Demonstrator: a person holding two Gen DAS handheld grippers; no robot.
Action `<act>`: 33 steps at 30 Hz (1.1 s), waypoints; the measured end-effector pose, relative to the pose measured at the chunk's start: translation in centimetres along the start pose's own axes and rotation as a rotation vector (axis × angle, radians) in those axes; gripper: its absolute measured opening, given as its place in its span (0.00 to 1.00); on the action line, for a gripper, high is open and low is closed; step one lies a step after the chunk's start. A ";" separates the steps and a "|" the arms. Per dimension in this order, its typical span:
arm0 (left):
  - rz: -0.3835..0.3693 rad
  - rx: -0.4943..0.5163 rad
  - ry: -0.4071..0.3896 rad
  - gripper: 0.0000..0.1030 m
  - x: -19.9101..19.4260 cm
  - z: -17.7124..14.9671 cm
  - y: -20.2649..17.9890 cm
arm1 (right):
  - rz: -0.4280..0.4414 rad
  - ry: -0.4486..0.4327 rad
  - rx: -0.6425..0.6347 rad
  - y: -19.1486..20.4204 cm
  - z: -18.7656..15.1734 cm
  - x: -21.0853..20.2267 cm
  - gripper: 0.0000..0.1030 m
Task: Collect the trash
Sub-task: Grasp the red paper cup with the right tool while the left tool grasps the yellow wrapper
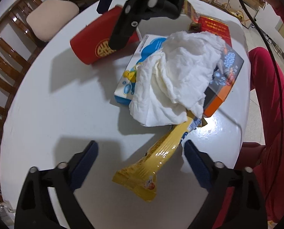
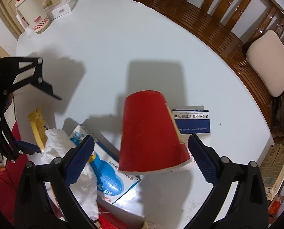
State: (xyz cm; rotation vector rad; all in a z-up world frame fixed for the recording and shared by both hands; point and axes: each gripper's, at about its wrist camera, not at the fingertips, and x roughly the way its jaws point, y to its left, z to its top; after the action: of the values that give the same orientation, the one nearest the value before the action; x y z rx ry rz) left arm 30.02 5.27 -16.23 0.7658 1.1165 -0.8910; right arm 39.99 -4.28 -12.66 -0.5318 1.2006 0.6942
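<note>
Over the table (image 2: 107, 43), both grippers gape wide: left gripper (image 1: 141, 152) flanking yellow wrapper (image 1: 159, 158), right gripper (image 2: 141, 148) flanking red cup (image 2: 149, 133).

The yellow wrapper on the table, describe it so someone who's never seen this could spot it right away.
On the round white table, find the crumpled white tissue draped over the boxes. The yellow wrapper pokes out from beneath it toward the left gripper, between its open fingers. It is the only long, glossy yellow item there.

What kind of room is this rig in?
Most likely a home dining area. A round white table holds litter: a red paper cup, a crumpled tissue and a yellow snack wrapper. A carved wooden bench with a cushion curves around the table.
</note>
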 end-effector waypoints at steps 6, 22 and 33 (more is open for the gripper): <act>-0.024 0.001 0.001 0.64 0.4 0.2 0.7 | 0.005 0.001 0.020 -0.1 0.2 0.4 0.67; -0.074 -0.063 0.042 0.29 0.2 0.7 -1.5 | -0.018 0.063 0.011 0.4 1.5 2.8 0.69; -0.078 -0.230 0.031 0.14 -0.2 0.0 -2.1 | 0.012 0.028 0.098 -0.4 0.9 1.9 0.58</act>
State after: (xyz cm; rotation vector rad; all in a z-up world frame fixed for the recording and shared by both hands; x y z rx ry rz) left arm 28.08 4.40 -16.24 0.5518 1.2584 -0.8008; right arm 41.27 -3.57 -14.24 -0.4538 1.2584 0.6364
